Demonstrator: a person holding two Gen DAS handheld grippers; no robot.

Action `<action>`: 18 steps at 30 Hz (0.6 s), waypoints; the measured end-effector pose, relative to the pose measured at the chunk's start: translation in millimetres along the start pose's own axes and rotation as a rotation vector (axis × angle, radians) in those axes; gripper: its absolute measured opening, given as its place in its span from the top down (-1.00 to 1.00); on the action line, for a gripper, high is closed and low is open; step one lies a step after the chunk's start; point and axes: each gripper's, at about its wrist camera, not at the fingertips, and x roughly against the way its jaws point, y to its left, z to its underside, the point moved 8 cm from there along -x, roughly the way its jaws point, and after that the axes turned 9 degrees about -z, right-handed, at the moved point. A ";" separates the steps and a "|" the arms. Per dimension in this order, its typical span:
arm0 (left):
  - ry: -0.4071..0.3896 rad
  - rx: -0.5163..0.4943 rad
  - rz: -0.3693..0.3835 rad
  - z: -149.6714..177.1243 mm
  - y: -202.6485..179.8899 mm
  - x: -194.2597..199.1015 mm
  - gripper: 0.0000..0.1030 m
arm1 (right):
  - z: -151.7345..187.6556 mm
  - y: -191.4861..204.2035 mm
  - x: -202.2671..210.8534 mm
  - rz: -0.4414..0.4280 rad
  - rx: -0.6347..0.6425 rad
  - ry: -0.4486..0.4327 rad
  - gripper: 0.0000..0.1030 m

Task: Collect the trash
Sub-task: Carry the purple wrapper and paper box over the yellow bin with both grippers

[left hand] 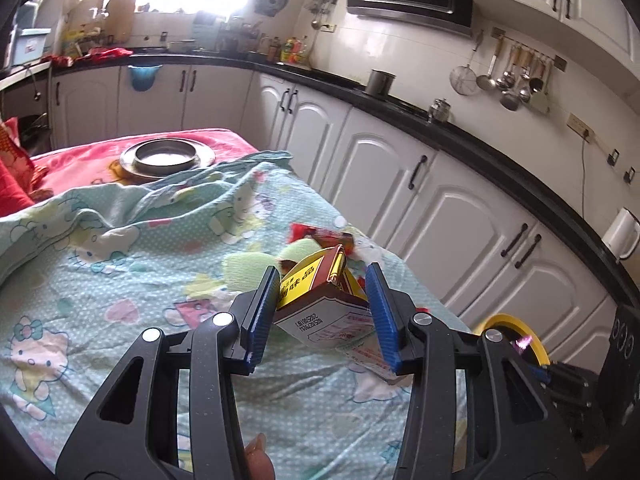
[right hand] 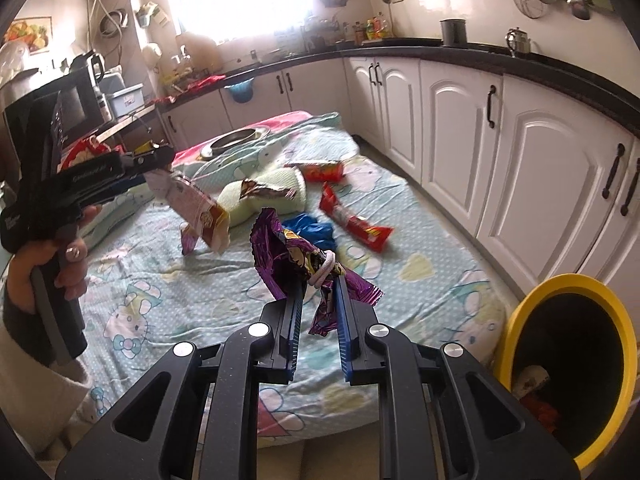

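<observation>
While you held both grippers over the cartoon-print sheet (right hand: 168,280), loose litter lay ahead of the right one: two red snack wrappers (right hand: 354,220), one at 12 and one at 1 o'clock, a blue crumpled piece (right hand: 310,230) and a pale green cloth (right hand: 280,188) with a brown wrapper (right hand: 266,191) on it. One yellow-rimmed bin (right hand: 568,364) stood at 4 o'clock, some trash already inside. Your right gripper (right hand: 318,292) was clamped narrow on one purple foil wrapper (right hand: 280,256). Your left gripper (left hand: 324,292) pinched one cardboard box (left hand: 320,300), lifted above the sheet. One metal bowl (left hand: 167,156) sat far back at 11 o'clock.
</observation>
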 end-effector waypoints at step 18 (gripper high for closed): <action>0.007 -0.141 0.100 21.0 -84.0 8.0 0.29 | -5.8 -38.5 44.8 0.063 -0.056 -0.079 0.70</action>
